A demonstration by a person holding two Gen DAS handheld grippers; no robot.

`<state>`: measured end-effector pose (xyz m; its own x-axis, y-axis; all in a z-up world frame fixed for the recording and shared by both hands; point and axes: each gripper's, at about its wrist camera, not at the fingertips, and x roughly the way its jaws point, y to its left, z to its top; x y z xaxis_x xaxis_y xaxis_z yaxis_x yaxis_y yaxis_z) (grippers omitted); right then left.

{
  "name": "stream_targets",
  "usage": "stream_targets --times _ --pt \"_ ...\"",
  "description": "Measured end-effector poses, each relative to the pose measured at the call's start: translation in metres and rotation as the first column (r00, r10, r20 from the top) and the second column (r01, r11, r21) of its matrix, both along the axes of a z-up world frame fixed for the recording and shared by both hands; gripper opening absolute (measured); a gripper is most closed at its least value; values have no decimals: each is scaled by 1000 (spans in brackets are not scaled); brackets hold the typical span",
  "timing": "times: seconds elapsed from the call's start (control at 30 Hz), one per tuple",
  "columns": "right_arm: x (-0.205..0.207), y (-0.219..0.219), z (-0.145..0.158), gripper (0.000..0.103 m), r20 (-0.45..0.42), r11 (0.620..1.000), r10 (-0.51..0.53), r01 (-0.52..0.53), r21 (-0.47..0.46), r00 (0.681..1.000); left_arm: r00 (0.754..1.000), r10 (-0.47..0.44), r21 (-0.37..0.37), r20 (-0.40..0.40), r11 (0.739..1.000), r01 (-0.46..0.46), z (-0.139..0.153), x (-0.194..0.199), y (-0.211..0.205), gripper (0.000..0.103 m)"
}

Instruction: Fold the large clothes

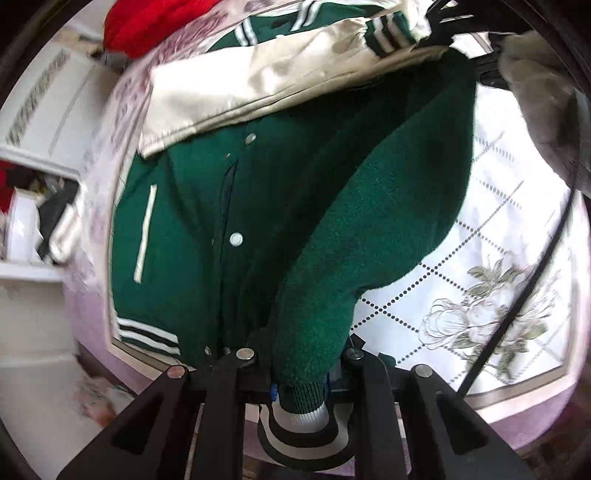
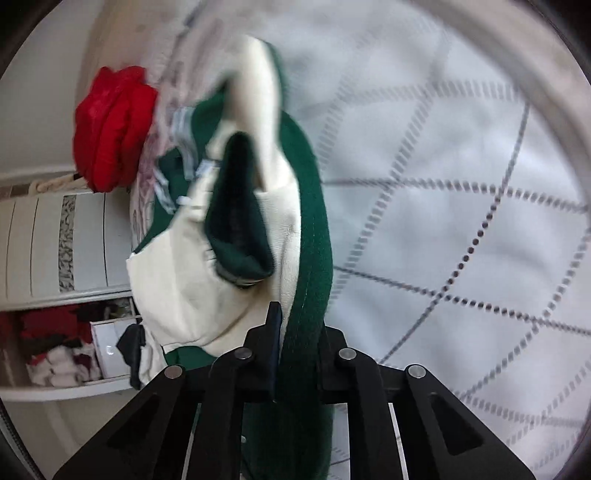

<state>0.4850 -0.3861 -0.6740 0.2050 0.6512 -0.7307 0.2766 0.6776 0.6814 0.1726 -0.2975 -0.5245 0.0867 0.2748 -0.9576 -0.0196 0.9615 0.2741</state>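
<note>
The jacket [image 1: 207, 229], green with cream sleeves, lay face up on the bed [image 1: 498, 258], snaps closed down the front. Its near side was raised off the quilt and doubled toward the middle.

Left gripper [image 1: 301, 373]: clenched on the striped hem [image 1: 306, 417], green cloth bunched between the jaws. Right gripper [image 2: 295, 354]: clenched on a green edge of the jacket [image 2: 310, 221]; a cream sleeve [image 2: 192, 280] and its dark cuff [image 2: 240, 221] hung loose beyond it. The right wrist view was blurred, so the exact seam held could not be told.

A red garment [image 1: 147, 22] sat at the far end of the bed, apart from the jacket. An open drawer [image 2: 62, 347] of clothes stood beside the bed.

Judgement: the step in hand was the side fold, roughly the first third of the task. To do it well, both grips should travel together at one height, keeping the lifted edge taut and straight between them, and lay it parallel to the snap line. The loose sleeve should be tucked flat inside the fold, not trapped in a lump. Release only once the cloth rests on the jacket body, or the heavy wool will likely slide back
</note>
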Motion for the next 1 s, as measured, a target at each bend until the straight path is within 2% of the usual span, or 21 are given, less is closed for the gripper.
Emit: stream_targets --times 0.13,0.23,0.33,0.4,0.47,0.57,0.7,0.77,0.83,0.87,0.9,0.93,1.0 --pt "2 48 73 14 121 996 68 -60 -72 990 998 61 -150 20 987 -58 23 -7 40 13" --pt "-1 99 109 14 170 988 122 -103 -116 978 993 108 -223 41 970 -96 35 -9 77 13" --pt "-4 167 146 14 211 972 196 -162 -169 958 981 183 -292 58 943 -159 44 -12 132 13" --pt "-6 212 158 14 220 963 222 -179 -199 950 969 239 -336 58 919 -206 46 -15 178 13" --pt "-7 272 164 14 215 949 263 -212 -231 941 957 284 -369 56 897 -244 44 -17 217 13" --pt "-13 360 160 14 190 920 331 -271 -284 924 929 369 -432 26 842 -322 30 -23 278 13" --pt "-13 473 127 14 121 860 421 -353 -369 899 885 465 -493 -18 766 -413 2 -32 338 18" --pt "-11 512 105 15 56 825 457 -400 -400 888 837 540 -564 -84 667 -487 -20 -41 372 20" --pt "-9 541 78 26 -27 812 470 -444 -379 882 761 622 -652 -184 503 -568 -42 -56 406 25" --pt "-9 549 69 35 -60 809 482 -470 -354 874 726 654 -671 -214 442 -595 -48 -63 418 32" --pt "-10 555 62 42 -94 813 488 -490 -314 868 685 691 -686 -231 384 -618 -52 -73 432 50" --pt "-11 554 60 45 -99 818 488 -494 -296 867 645 728 -705 -232 331 -628 -53 -82 446 68" --pt "-19 549 71 56 -76 829 495 -496 -257 866 581 784 -733 -219 261 -628 -50 -95 465 74"
